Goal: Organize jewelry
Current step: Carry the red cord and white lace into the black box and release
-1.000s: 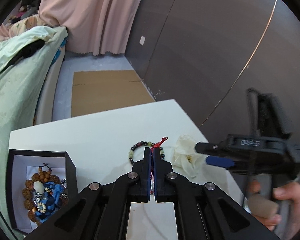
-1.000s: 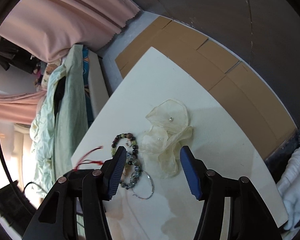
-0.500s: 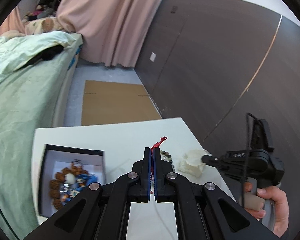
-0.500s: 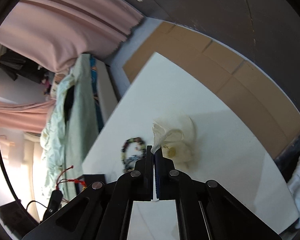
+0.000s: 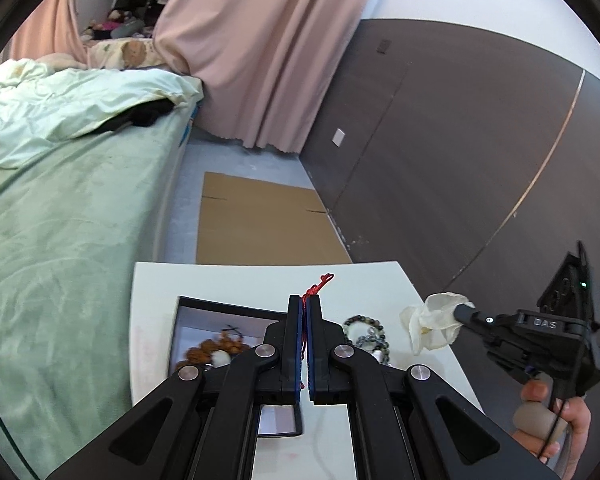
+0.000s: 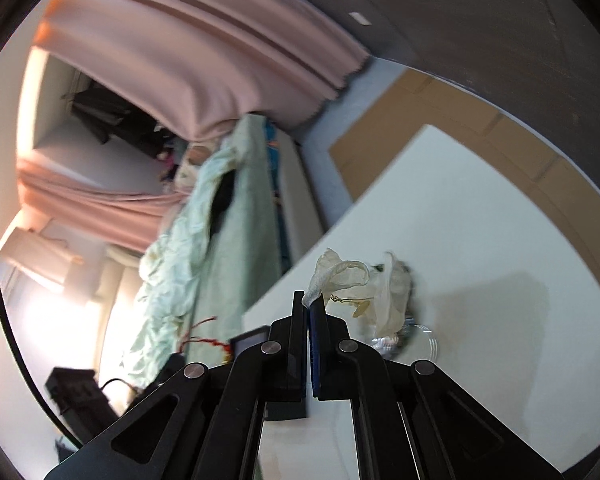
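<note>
Bed (image 5: 72, 216) with pale green cover is seen at 9 o'clock of the left wrist view; pink curtain (image 5: 260, 60) at 12 o'clock; flattened cardboard (image 5: 260, 224) lies on the floor beyond the worktop.

Worktop (image 5: 228, 280), white, occupies the lower centre of both views.

Box (image 5: 228, 312), black-rimmed with a pale lining, sits on the worktop at 7 o'clock of the left gripper's tips; brown and white beads (image 5: 216, 350) lie inside it.

Left gripper (image 5: 304, 300): fingers pressed together on a red cord (image 5: 318, 286), whose knotted end sticks out past the tips.

Right gripper (image 6: 309, 300): fingers clamped on a sheer cream pouch (image 6: 348, 280), which hangs off the worktop; a small gold pendant (image 6: 360, 309) is visible through the fabric. In the left wrist view the pouch (image 5: 434, 322) is at 3 o'clock, at the right gripper's tips.

Bead bracelets (image 5: 366, 332) lie on the worktop between box and pouch, partly hidden by the left gripper.
</note>
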The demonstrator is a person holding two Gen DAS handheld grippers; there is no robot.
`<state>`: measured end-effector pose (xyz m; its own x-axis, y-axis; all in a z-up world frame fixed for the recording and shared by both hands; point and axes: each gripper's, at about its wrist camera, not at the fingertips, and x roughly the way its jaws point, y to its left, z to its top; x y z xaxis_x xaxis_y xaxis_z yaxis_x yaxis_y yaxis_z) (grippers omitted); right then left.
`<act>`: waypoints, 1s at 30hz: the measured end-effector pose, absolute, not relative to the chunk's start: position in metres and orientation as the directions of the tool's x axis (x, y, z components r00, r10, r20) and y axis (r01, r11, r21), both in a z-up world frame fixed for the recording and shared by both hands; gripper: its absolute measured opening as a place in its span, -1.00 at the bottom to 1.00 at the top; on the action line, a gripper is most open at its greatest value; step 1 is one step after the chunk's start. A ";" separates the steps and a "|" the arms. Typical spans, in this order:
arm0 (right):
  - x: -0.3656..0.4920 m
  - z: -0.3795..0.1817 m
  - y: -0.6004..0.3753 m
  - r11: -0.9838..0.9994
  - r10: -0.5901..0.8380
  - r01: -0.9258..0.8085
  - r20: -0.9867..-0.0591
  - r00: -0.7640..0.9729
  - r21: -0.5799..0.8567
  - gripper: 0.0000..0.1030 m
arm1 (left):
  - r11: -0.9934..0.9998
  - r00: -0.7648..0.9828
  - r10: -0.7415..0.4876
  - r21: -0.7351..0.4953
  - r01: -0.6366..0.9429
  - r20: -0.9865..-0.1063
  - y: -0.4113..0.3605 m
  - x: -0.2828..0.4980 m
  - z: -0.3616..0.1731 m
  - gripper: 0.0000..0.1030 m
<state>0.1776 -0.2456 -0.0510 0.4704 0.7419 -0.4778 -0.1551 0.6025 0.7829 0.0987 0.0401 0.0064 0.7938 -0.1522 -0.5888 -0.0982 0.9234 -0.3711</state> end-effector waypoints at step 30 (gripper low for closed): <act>0.141 -0.038 -0.111 0.440 0.895 -0.418 -0.350 0.277 0.795 -0.92 | 0.821 0.799 -0.086 -0.497 -0.281 -0.595 0.110 0.078 -0.001 0.28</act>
<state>0.1412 -0.1115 -0.0381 0.2773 0.8948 -0.3500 -0.4177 0.4403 0.7948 0.0780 0.1098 -0.0007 0.7988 -0.0863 -0.5954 -0.2815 0.8210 -0.4966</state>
